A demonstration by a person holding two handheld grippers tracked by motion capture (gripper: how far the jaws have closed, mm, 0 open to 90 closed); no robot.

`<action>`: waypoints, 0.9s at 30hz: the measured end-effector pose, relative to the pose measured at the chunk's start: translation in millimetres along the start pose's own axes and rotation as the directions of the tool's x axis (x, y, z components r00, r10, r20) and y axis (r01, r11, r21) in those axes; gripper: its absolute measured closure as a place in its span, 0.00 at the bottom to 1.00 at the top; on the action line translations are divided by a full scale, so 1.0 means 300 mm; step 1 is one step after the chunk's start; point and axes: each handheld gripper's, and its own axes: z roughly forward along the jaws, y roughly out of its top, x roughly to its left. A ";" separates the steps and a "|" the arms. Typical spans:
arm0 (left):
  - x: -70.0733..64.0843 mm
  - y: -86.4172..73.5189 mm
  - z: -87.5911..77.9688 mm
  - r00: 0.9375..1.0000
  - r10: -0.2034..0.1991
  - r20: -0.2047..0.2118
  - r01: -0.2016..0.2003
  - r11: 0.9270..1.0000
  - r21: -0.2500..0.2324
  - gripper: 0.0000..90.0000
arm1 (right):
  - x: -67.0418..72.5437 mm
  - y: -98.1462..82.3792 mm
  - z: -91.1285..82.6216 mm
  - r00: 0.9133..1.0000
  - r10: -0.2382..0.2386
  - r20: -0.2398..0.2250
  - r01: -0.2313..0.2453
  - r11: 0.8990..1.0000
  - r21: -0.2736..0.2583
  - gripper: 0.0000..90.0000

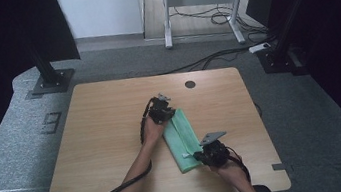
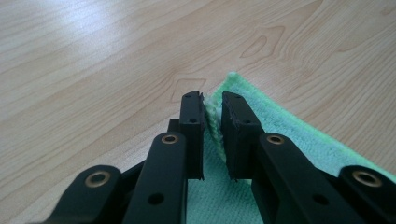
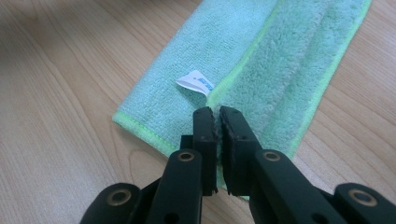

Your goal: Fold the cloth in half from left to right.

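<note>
A green microfibre cloth [image 1: 182, 140] lies folded into a long strip on the wooden table [image 1: 103, 135], right of centre. My left gripper [image 1: 170, 113] is at its far end. In the left gripper view the jaws [image 2: 212, 100] stand slightly apart with the cloth's [image 2: 289, 135] raised lime edge loose between them. My right gripper [image 1: 197, 154] is at the near end. In the right gripper view its jaws [image 3: 218, 113] are shut on the hem of the cloth's [image 3: 289, 70] upper fold, beside a small white label [image 3: 196, 83].
A round cable hole [image 1: 190, 84] sits near the table's far edge. A black stand base [image 1: 50, 82] is on the floor at the far left. A desk frame [image 1: 201, 6] with cables stands behind. Bare wood lies left of the cloth.
</note>
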 end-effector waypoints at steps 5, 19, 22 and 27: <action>-0.006 0.012 -0.026 0.999 0.034 -0.011 -0.034 0.999 0.003 0.93 | 0.012 0.013 -0.013 1.000 -0.003 -0.020 0.002 0.999 -0.035 0.93; 0.020 0.010 -0.128 0.997 0.070 -0.045 -0.068 0.997 0.041 0.93 | 0.092 0.064 0.015 0.995 -0.052 -0.088 0.047 0.997 -0.057 0.93; 0.014 0.007 -0.118 0.996 0.073 -0.042 -0.071 0.996 0.049 0.93 | 0.089 0.067 0.015 0.995 -0.040 -0.096 0.034 0.997 -0.065 0.93; 0.035 0.007 -0.212 0.990 0.105 -0.090 -0.102 0.994 0.046 0.94 | 0.111 0.098 0.024 0.989 -0.049 -0.136 0.038 0.996 -0.085 0.93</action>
